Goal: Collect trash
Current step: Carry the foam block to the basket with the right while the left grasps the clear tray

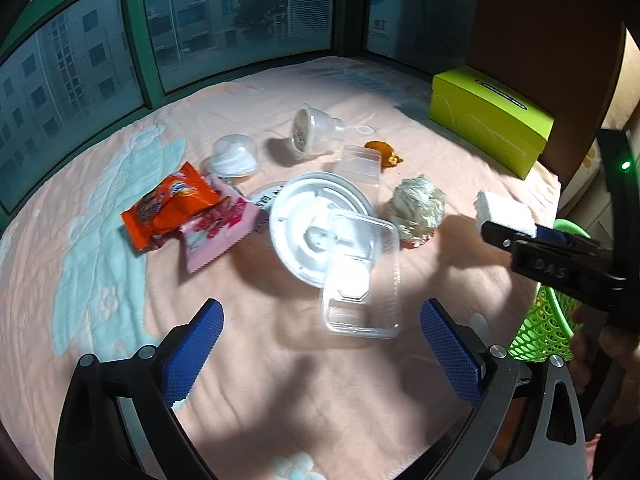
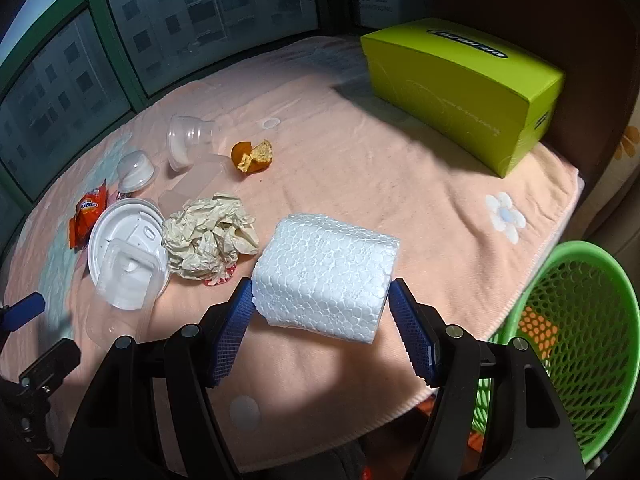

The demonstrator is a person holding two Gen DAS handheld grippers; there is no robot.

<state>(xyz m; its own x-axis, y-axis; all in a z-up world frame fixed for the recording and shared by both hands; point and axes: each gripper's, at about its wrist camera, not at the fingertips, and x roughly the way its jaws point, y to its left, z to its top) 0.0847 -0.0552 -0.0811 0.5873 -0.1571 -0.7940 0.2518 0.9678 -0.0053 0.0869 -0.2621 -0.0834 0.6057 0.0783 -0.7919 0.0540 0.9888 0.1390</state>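
Trash on pink blanket [image 2: 360,168]: one foam block [image 2: 326,276] in right claw [image 2: 322,300], two wrappers [image 1: 188,212].

white foam block [image 2: 326,276] (beaded), green mesh basket [image 2: 580,320].

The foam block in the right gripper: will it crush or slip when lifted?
The foam block looks beaded like polystyrene, so it is probably very light and stiff. The right gripper has a pad at each side of it; hard squeezing may dent it, and its rounded sides might slip.
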